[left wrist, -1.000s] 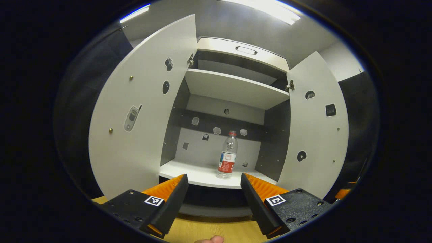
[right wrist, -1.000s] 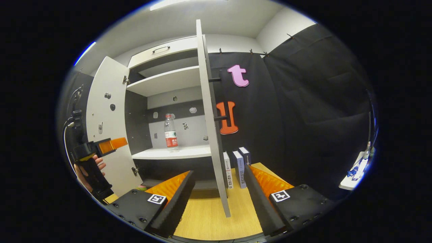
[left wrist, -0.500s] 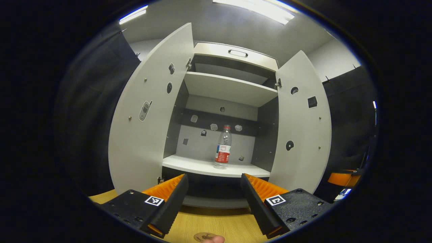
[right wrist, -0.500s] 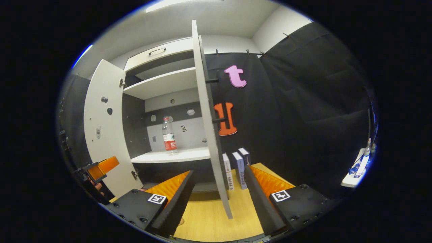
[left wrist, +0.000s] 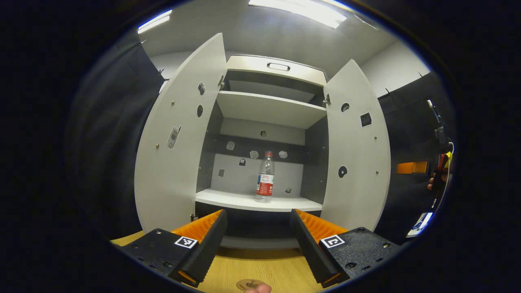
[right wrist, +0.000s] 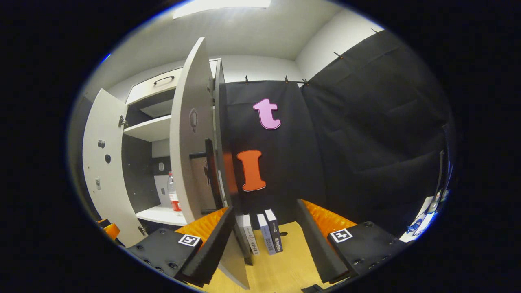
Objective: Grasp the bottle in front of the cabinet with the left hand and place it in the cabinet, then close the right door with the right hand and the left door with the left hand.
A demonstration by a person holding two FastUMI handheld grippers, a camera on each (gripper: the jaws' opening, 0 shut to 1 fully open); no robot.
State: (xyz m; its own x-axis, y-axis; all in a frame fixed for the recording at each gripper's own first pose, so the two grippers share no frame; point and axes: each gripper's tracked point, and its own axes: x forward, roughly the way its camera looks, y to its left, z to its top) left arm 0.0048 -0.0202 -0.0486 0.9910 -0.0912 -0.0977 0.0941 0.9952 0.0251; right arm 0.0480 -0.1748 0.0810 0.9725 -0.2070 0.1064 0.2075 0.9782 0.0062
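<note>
White right door (right wrist: pixel 191 134) stands left of centre; I bring my spread, empty right gripper (right wrist: pixel 264 244) behind its outer face and push steadily until flush.

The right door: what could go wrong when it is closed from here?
The right door stands wide open, and the right gripper is open beside its lower edge, so a push may slip off. The bottle stands upright near the front of the shelf; a hard slam might tip it. The books stand close behind the door.
</note>
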